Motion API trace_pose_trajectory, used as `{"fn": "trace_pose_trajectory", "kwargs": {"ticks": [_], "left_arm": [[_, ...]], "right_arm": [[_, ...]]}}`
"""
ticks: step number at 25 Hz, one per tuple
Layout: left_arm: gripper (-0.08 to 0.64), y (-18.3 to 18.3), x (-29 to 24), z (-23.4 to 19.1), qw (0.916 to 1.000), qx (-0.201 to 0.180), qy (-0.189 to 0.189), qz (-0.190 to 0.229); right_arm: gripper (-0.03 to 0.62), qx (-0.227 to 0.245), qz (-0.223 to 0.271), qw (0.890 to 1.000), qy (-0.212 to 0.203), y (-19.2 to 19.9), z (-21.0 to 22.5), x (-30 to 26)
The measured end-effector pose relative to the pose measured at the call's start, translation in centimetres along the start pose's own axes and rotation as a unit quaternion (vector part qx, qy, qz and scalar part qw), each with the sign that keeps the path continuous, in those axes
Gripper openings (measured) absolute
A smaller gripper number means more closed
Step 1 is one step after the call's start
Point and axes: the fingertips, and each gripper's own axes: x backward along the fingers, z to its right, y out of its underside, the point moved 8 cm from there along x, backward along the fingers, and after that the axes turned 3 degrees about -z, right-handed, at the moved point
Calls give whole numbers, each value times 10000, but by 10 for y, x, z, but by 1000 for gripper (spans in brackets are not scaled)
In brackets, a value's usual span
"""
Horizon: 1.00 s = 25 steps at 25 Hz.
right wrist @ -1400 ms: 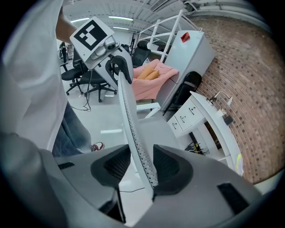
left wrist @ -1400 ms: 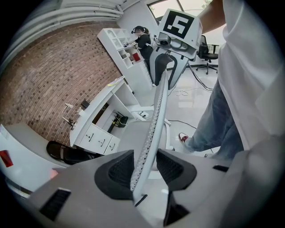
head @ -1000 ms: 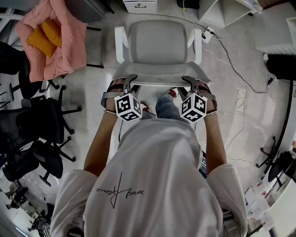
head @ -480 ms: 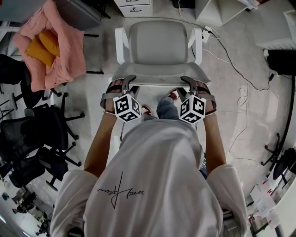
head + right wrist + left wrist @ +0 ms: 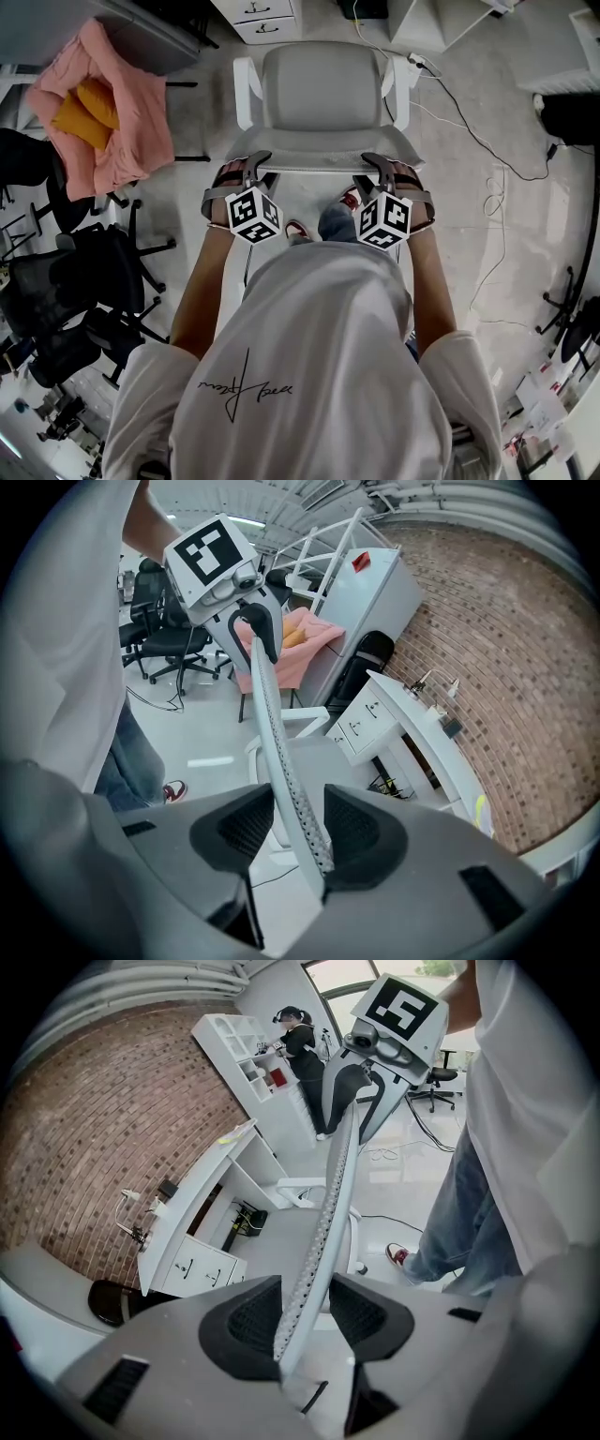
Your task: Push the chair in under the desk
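Jaws of both grippers stand wide, and each pair has the thin top edge of the backrest (image 5: 319, 156) between its pads without clamping it. At the left gripper (image 5: 300, 1309) the perforated edge leans on one pad and leaves a gap to the other. At the right gripper (image 5: 286, 834) it is the same.

From above, the left gripper (image 5: 255, 163) and the right gripper (image 5: 375, 163) sit near the two ends of this edge, which runs across from left to right. Neither is nearer than the other. The white chair (image 5: 322, 94) lies ahead of the jaws, with its seat pointing away from the person. The desk (image 5: 199, 1196) with its drawer unit (image 5: 267, 17) is further on along the same line, before a brick wall (image 5: 103, 1119). The seat is not yet under it.

I judge that the push must go straight forward and equally from both sides, otherwise the chair may turn.

A pink cloth (image 5: 127, 112) and black office chairs (image 5: 84, 272) stand at the left, and a cable (image 5: 473, 141) lies on the floor at the right.
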Motion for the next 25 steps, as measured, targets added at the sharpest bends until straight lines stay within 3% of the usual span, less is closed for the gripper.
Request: {"fn": "trace_pose_trajectory", "kwargs": {"ticks": [25], "left_arm": [[164, -49, -31, -32, 9996, 9, -239, -149]], "right_arm": [[181, 46, 149, 9996, 251, 29, 49, -8]]}}
